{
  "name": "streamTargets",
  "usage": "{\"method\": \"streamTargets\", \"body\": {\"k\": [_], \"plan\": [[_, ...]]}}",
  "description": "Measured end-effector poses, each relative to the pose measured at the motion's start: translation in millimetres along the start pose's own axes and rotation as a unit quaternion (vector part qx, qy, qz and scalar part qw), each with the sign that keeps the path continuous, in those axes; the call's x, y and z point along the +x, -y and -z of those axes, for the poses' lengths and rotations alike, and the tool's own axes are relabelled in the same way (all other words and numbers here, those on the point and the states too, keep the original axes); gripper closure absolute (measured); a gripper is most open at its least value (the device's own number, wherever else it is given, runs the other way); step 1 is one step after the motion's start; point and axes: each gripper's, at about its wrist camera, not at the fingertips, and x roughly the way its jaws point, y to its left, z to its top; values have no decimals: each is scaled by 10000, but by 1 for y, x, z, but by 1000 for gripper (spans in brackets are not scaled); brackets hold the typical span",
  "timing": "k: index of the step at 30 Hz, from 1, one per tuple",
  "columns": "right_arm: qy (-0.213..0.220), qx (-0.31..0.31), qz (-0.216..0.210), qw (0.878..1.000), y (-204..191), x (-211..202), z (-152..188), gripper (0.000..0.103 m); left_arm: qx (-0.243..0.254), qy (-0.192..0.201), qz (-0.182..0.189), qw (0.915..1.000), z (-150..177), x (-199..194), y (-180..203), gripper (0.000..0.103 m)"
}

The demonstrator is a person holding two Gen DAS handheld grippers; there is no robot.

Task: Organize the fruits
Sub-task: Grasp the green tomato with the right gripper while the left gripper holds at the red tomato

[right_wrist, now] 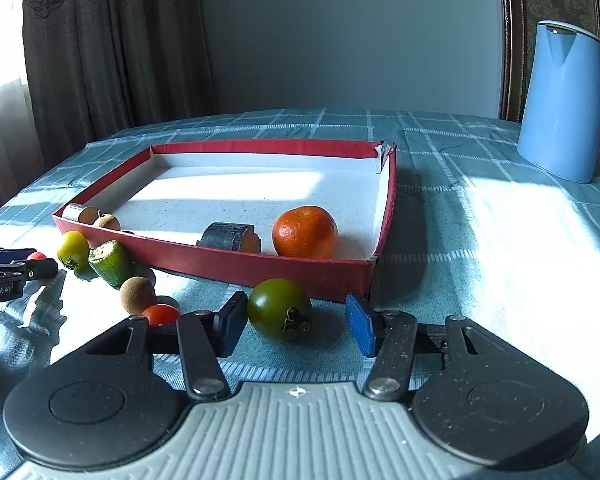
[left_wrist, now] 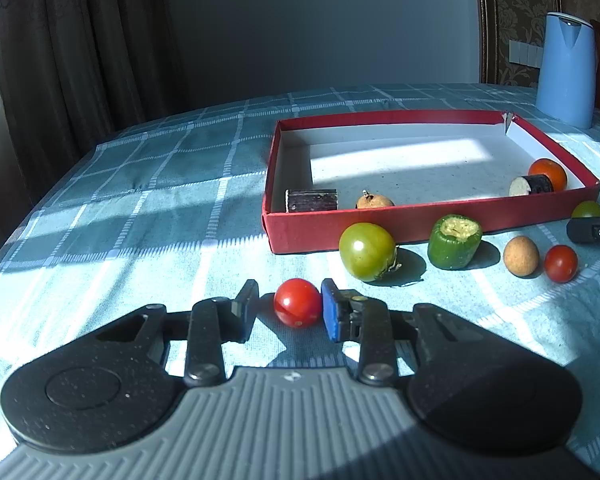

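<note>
Here the red box (right_wrist: 260, 268) lies just beyond both sets of fingers; its low wall must be cleared. Right gripper (right_wrist: 296, 320): fingers part-open around the green tomato (right_wrist: 278, 308), far pad clear. Left gripper (left_wrist: 288, 308): fingers narrowly apart, flanking the small red tomato (left_wrist: 297, 302), not clamped. Both fruits are likely smooth, light, bruisable; take them across the middle

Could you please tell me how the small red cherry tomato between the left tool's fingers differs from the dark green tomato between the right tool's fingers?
The small red cherry tomato is glossy red; the dark green tomato is dull olive. The red one is clearly smaller. The green one lies sideways, its dried calyx facing the camera; the red one shows none. Both are round and rest on the checked blue tablecloth, outside the red cardboard box.
</note>
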Motion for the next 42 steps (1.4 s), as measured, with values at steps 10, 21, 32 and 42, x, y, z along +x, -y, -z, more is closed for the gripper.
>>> {"method": "streamTargets", "body": {"k": [10,21,32,42], "plan": [[47,-157,-11,9999,-6,-1,1,70,-14,-1,-104,9999,0,-1,0,66],[363,51,-9,9993,1,-11,3,70,55,30,-137,9999,1,-2,2,66],[523,54,14,9986,1,-16,4,70,114,80,-152,9998,1,-3,4,74],[580,30,-11,9983,1,-18,4,70,148,67,-171,9997,1,-3,5,76]]}}
